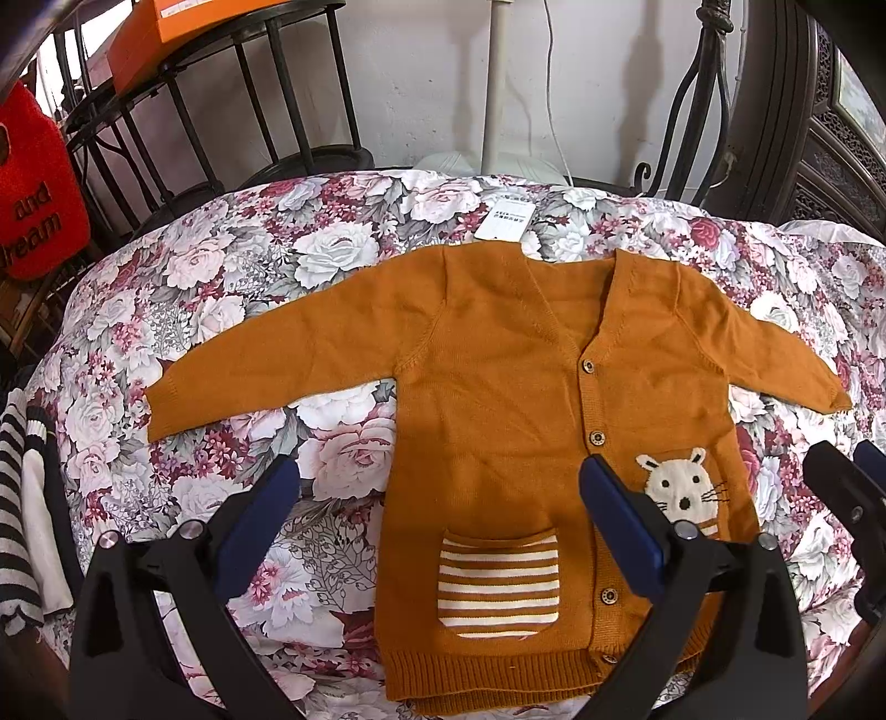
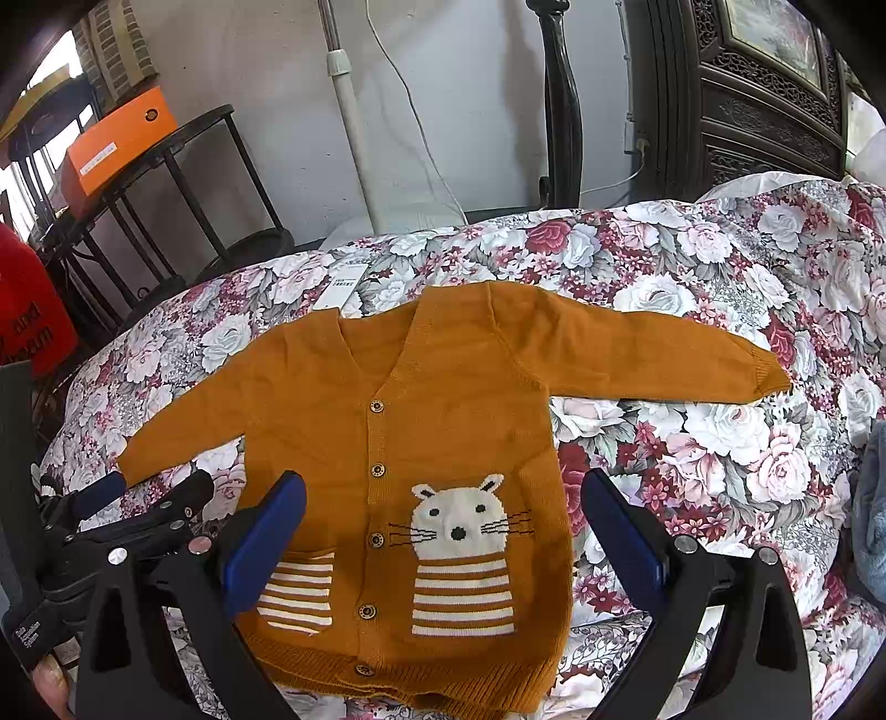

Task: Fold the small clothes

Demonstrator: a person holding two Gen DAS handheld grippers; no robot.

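Note:
A small orange-brown knitted cardigan [image 1: 498, 343] [image 2: 343, 376] lies flat and buttoned on a floral bedcover [image 1: 221, 266] [image 2: 720, 432], both sleeves spread sideways. It has a white mouse face, striped pockets and a white tag [image 1: 501, 224] [image 2: 340, 285] at the collar. My left gripper [image 1: 437, 471] hangs open above the lower left half, near the hem. Over the mouse pocket, my right gripper [image 2: 443, 483] is open too. Neither holds anything. Each gripper shows at the edge of the other's view.
A striped garment [image 1: 22, 498] lies at the cover's left edge and a grey-blue cloth [image 2: 869, 509] at its right. Behind stand a black metal rack with an orange box [image 1: 166, 33], a red item [image 1: 33, 194], a white pole [image 1: 504, 83] and a dark carved screen [image 2: 775, 83].

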